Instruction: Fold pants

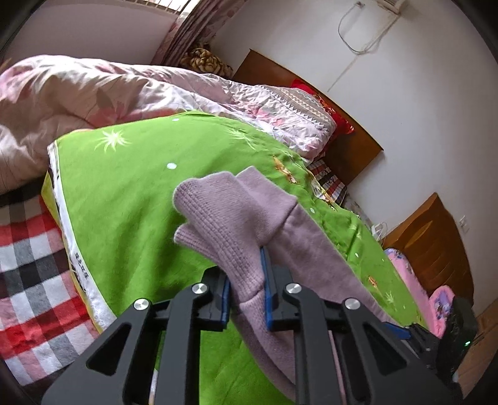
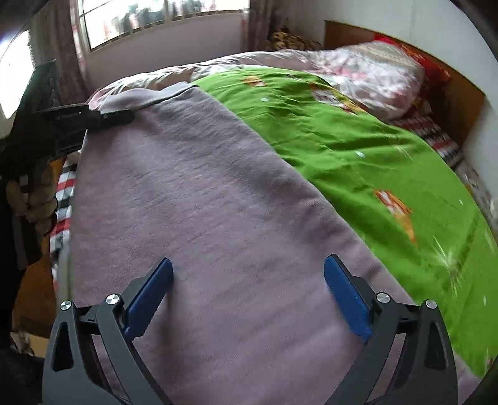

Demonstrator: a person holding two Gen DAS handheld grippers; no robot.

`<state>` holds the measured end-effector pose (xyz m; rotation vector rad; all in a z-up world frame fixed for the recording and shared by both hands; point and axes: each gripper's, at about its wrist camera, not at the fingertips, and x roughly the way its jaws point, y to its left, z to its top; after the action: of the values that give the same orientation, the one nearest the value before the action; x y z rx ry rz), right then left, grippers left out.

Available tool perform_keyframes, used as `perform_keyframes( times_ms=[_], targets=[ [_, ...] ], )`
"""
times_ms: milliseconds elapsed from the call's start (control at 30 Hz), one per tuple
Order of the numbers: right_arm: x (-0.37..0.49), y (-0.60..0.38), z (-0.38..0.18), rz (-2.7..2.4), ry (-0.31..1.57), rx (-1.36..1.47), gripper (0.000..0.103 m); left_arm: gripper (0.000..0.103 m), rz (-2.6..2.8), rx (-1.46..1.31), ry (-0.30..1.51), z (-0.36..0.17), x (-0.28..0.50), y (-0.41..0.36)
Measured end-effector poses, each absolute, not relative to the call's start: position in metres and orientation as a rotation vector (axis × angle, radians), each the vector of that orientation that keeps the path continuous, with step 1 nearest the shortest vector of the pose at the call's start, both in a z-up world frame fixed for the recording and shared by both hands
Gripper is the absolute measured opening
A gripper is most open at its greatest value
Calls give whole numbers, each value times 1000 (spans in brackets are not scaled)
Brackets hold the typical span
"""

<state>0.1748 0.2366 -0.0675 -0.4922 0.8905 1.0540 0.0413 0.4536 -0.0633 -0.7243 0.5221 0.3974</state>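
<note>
The pants are mauve knit fabric, spread long over a green blanket on a bed. My left gripper is shut on the ribbed cuff end of the pants, lifting it off the blanket. In the right wrist view the left gripper shows at the far left, clamped on the pants' far edge. My right gripper is open, its blue pads wide apart just above the near part of the pants, holding nothing.
A pink floral quilt is bunched at the bed's far side. A red plaid sheet lies under the green blanket. A wooden headboard and nightstand stand by the wall. A window is behind the bed.
</note>
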Motion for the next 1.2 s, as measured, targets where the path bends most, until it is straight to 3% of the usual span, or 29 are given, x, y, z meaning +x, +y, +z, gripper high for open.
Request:
perform_keyframes(
  times_ms=[133,267,533,633,700,900,967,1200],
  targets=[
    [151,220,-48,1101,860,-512,93,15,389,-697,521,-58,43,452],
    [123,214,-71,1120,932,-595,95,15,387,-703,505,-58,41,451],
    [111,208,-59,1078,842,-582,92,15,380,-679,499,-51,40,448],
    [99,212,-81,1143,889,-616,98,15,382,-697,500,-53,41,449],
    [94,213,-78,1154,826,-683,92,15,385,-704,503,-54,41,450],
    [171,196,-65,1031,898,-414,91,15,352,-671,460,-32,40,439],
    [193,200,-83,1022,1014,-398,96,15,329,-633,445,-18,44,430],
    [122,199,-49,1333,943,-463,97,15,347,-614,459,-10,55,430]
  ],
)
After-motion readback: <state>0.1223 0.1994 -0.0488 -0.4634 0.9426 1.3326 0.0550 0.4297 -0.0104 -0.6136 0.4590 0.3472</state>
